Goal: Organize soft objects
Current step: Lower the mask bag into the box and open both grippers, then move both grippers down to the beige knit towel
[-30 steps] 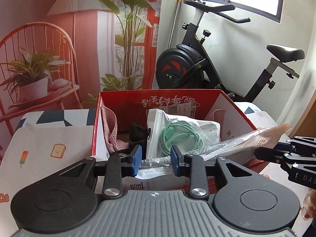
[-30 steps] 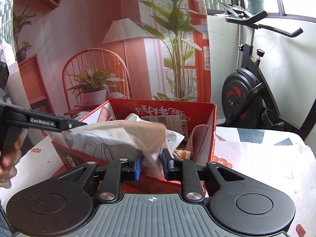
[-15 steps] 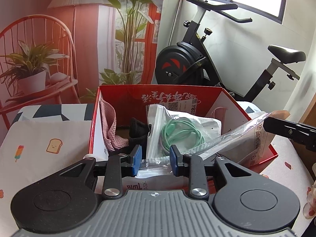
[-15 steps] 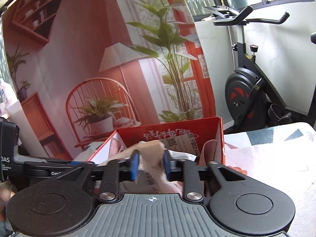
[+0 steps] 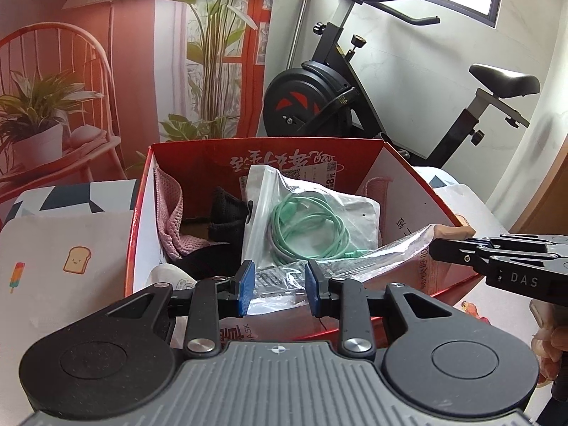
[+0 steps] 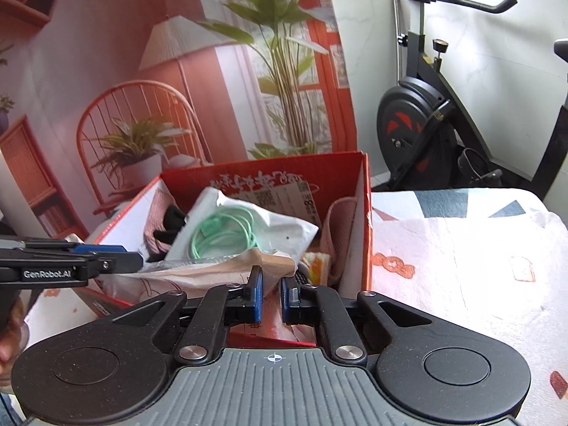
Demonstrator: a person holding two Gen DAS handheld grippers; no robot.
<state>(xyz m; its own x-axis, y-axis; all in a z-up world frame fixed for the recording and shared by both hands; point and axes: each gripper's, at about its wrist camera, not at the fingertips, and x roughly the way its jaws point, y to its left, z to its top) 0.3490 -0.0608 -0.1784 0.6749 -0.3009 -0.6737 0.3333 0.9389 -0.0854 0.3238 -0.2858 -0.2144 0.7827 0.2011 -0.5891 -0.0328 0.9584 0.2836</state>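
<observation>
A red cardboard box stands on the table. In it lie a clear bag with a green cable, pink cloth and a black fabric piece. A crinkly clear-and-tan packet lies across the box's near corner. My left gripper is open at the packet's clear end. My right gripper has its pads a narrow gap apart at the packet's tan end; it also shows from the left wrist view.
The table wears a white cloth with cartoon prints. An exercise bike stands behind the table. A printed backdrop with a chair and plants hangs behind the box.
The packet has come down from above the box to rest across its near corner. My right gripper's pads, pressed on the tan end before, now stand slightly apart. My left gripper stays open.
</observation>
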